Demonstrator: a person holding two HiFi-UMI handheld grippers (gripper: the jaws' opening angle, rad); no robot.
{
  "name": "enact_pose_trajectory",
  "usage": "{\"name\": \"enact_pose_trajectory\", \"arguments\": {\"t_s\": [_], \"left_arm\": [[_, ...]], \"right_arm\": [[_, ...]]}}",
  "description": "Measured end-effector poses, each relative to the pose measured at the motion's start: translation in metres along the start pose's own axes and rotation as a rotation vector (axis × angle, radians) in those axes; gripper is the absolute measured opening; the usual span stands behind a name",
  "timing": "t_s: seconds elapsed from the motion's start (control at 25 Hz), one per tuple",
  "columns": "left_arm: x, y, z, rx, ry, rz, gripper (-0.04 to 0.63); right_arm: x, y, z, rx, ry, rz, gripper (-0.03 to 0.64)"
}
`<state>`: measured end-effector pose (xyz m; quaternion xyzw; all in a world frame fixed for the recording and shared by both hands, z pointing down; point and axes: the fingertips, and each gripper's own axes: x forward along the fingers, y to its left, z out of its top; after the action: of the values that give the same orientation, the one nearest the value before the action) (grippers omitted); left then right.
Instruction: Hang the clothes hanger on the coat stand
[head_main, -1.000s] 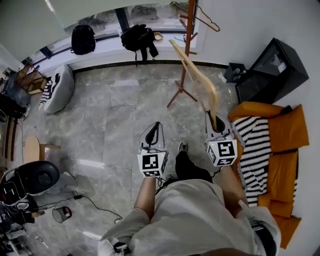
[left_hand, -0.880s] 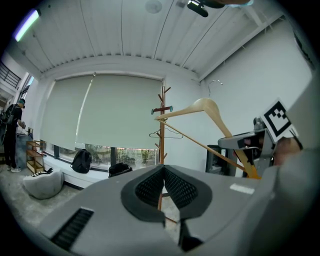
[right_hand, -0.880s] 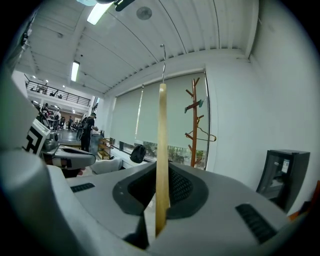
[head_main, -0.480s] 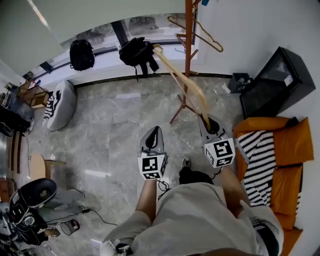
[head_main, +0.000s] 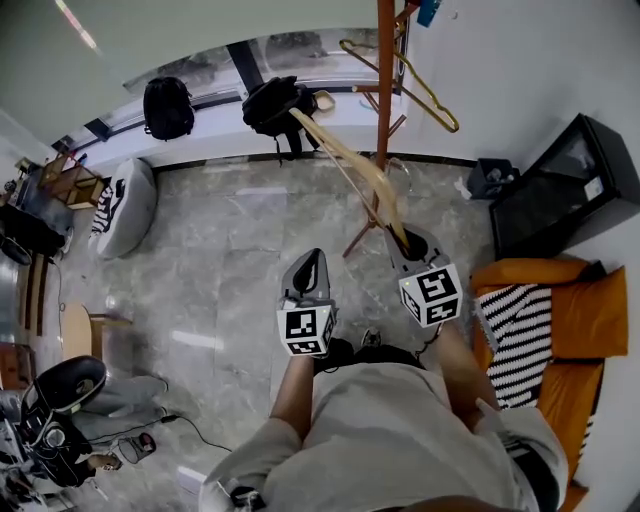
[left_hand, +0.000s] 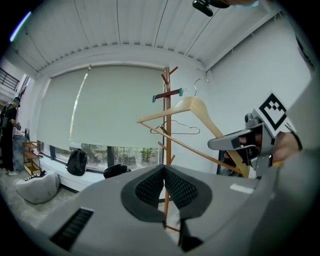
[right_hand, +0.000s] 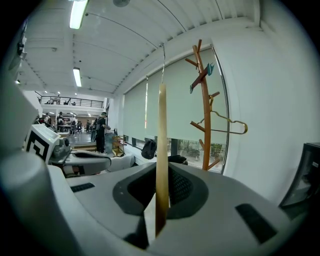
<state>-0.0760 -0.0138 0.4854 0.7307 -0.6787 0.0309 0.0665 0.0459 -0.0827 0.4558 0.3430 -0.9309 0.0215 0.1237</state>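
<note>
A light wooden clothes hanger rises at a slant from my right gripper, which is shut on one end of it. In the right gripper view the hanger stands edge-on between the pads, its metal hook at the top. The brown wooden coat stand is just beyond the hanger, and in the head view the hanger crosses in front of its pole. My left gripper is shut and holds nothing, level with the right one and to its left. The left gripper view shows the hanger beside the stand.
A thin wire hanger hangs on a peg of the stand. Two black backpacks lie on the window ledge. A black cabinet and an orange sofa with striped cloth are at the right, and a beanbag is at the left.
The person has walked toward the coat stand, carrying both grippers forward. The stand now looms closer, and the hanger has come up against its pole in the head view.
</note>
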Motion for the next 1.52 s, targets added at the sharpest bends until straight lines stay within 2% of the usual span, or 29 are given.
{"name": "enact_pose_trajectory", "arguments": {"t_s": [0.44, 1.08, 1.52], "left_arm": [[0.058, 0.047, -0.003, -0.015, 0.008, 0.025, 0.009], [0.175, 0.092, 0.004, -0.040, 0.025, -0.049, 0.009], [0.214, 0.105, -0.002, -0.059, 0.034, -0.097, 0.009]], "right_arm": [[0.077, -0.018, -0.002, 0.029, 0.051, 0.038, 0.023], [0.181, -0.068, 0.013, 0.047, 0.098, 0.016, 0.024], [0.216, -0.080, 0.002, 0.071, 0.135, 0.009, 0.023]]}}
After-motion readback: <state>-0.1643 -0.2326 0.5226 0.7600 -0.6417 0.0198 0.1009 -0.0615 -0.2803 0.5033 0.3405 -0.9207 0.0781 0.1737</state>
